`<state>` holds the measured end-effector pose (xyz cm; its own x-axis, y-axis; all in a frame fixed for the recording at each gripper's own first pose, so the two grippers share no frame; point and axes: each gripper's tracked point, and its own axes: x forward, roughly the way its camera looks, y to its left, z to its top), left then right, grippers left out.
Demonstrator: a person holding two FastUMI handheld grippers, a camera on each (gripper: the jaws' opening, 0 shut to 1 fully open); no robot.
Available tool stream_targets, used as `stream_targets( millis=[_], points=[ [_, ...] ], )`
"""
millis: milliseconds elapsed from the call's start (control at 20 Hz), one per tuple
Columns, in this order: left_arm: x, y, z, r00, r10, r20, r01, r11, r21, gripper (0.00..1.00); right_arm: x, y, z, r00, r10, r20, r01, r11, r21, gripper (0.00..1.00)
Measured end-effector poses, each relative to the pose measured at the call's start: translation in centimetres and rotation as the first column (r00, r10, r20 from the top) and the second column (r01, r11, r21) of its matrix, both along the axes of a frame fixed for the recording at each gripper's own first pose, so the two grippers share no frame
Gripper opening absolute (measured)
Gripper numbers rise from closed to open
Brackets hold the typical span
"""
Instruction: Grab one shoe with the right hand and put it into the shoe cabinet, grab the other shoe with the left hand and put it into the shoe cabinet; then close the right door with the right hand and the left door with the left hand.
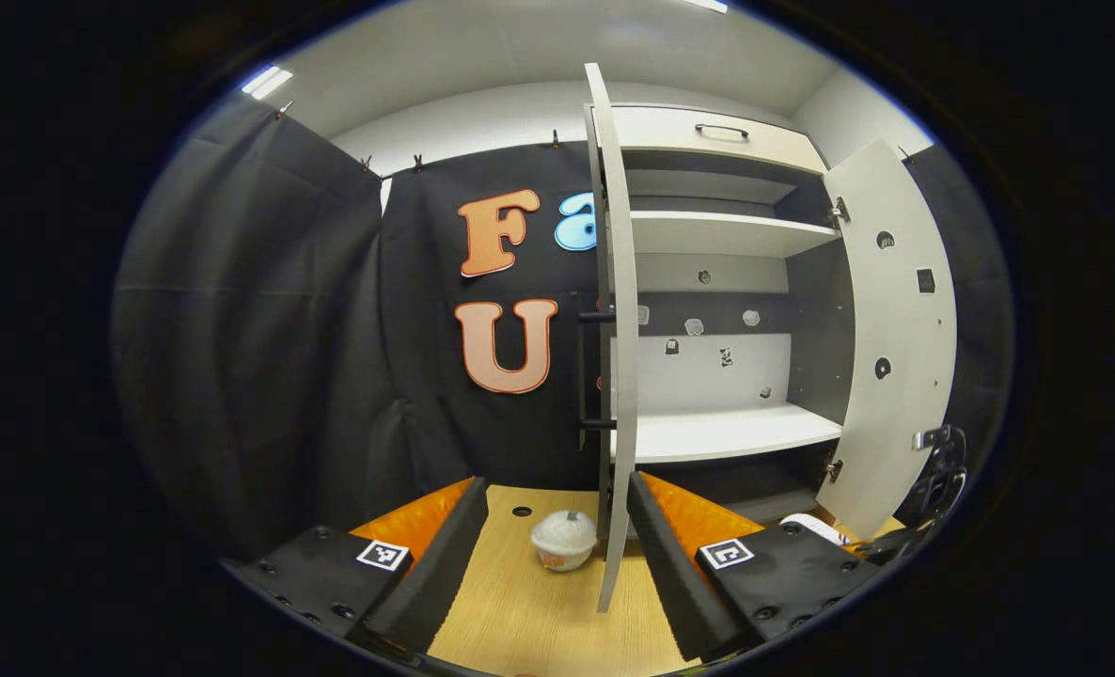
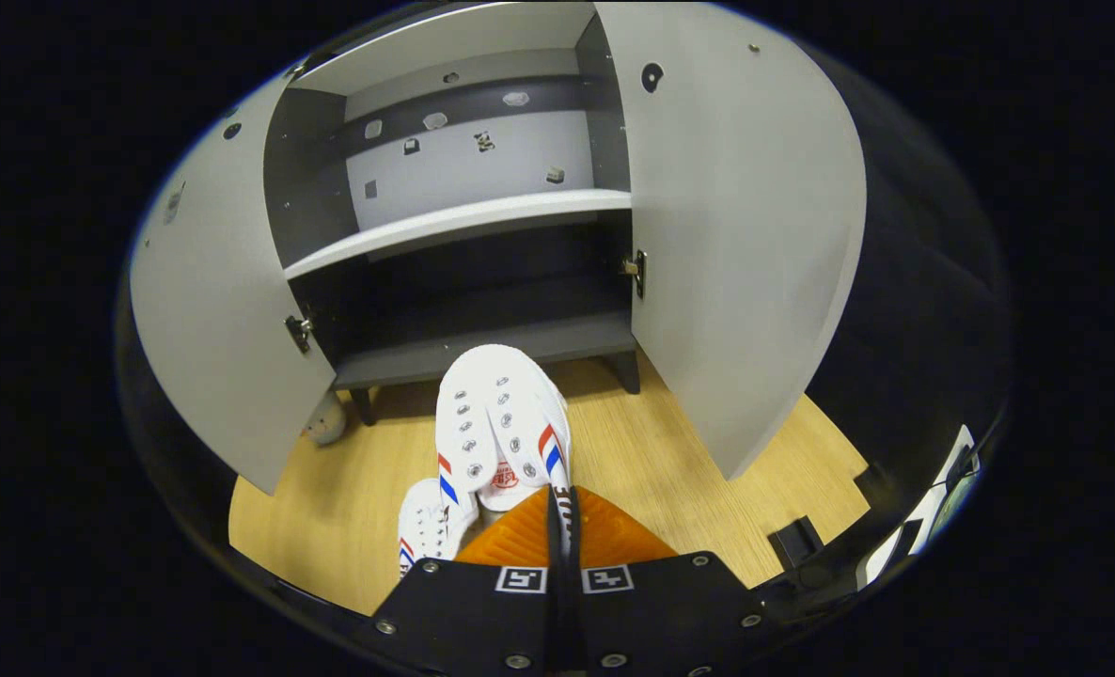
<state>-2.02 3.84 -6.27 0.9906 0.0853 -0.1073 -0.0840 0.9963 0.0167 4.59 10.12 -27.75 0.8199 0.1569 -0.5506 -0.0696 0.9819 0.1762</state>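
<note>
In the right gripper view, my right gripper [image 2: 557, 498] is shut on the rear rim of a white shoe [image 2: 499, 418] with red and blue stripes. The shoe hangs toe-forward just before the cabinet's dark bottom shelf [image 2: 492, 346]. The second white shoe [image 2: 423, 527] lies lower on the wooden floor, left of the gripper. Both cabinet doors stand open: the left door [image 2: 219, 310] and the right door [image 2: 745, 235]. In the left gripper view, my left gripper [image 1: 557, 489] is open and holds nothing, facing the left door's edge [image 1: 619, 329]; part of a white shoe [image 1: 813, 527] peeks in at lower right.
A small white lidded cup [image 1: 563, 541] stands on the floor [image 1: 520, 611] by the left door's foot. A white middle shelf [image 1: 727, 432] and upper shelf [image 1: 717, 233] sit inside the cabinet. A black block [image 2: 795, 543] lies on the floor at right. Black cloth walls surround the booth.
</note>
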Motion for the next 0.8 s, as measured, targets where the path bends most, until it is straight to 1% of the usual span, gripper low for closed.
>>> stream_targets(
  millis=[100,150,200,250,300,350,400,450,500,550,750,800],
  points=[
    [-0.1,0.3,-0.1,1.0,0.001,-0.001,-0.001,1.0,-0.01,0.94,-0.1,-0.3,2.1,1.0,0.0,0.018,-0.001,1.0,0.026,0.0],
    [-0.2,0.6,-0.2,1.0,0.006,-0.001,-0.006,1.0,-0.013,0.96,-0.3,-0.4,3.3,0.999,0.001,0.037,-0.002,1.0,0.025,0.0],
    [-0.3,1.0,-0.4,1.0,0.013,-0.001,-0.013,1.0,-0.013,0.96,-0.1,-0.4,4.4,0.999,0.002,0.052,-0.003,1.0,0.025,0.0],
    [-0.3,1.3,-0.4,1.0,0.019,-0.001,-0.019,1.0,-0.014,0.99,0.2,-0.3,5.8,0.998,0.001,0.065,-0.003,0.999,0.032,0.0],
    [-0.3,1.6,-0.5,1.0,0.025,-0.001,-0.025,1.0,-0.015,0.99,0.8,-0.1,7.0,0.997,0.004,0.076,-0.007,0.999,0.04,0.0],
    [-0.2,1.9,-0.6,1.0,0.031,-0.002,-0.031,0.999,-0.016,0.97,2.1,0.3,8.2,0.996,0.003,0.092,-0.007,0.999,0.045,0.0],
    [-0.2,2.3,-0.9,0.999,0.038,-0.004,-0.038,0.999,-0.017,0.99,3.1,0.7,9.3,0.994,0.002,0.11,-0.007,0.999,0.045,0.0],
    [-0.1,2.6,-0.9,0.999,0.044,-0.006,-0.044,0.999,-0.017,0.99,4.4,1.3,10.3,0.993,0.004,0.122,-0.01,0.999,0.05,0.0],
    [0.0,2.9,-1.0,0.999,0.05,-0.007,-0.05,0.999,-0.016,0.96,5.5,1.9,11.2,0.991,0.005,0.132,-0.013,0.998,0.059,0.0],
    [0.1,3.1,-1.1,0.999,0.054,-0.006,-0.054,0.998,-0.016,0.96,6.6,2.3,12.3,0.99,0.0,0.144,-0.01,0.997,0.073,0.0],
    [0.5,3.4,-1.1,0.998,0.055,0.002,-0.055,0.998,-0.014,0.97,11.3,3.4,15.8,0.982,-0.007,0.188,-0.007,0.997,0.073,0.0],
    [0.4,3.6,-1.3,0.998,0.058,0.004,-0.058,0.998,-0.01,0.99,12.5,3.7,16.6,0.981,-0.009,0.193,-0.007,0.996,0.084,0.0]
  ],
)
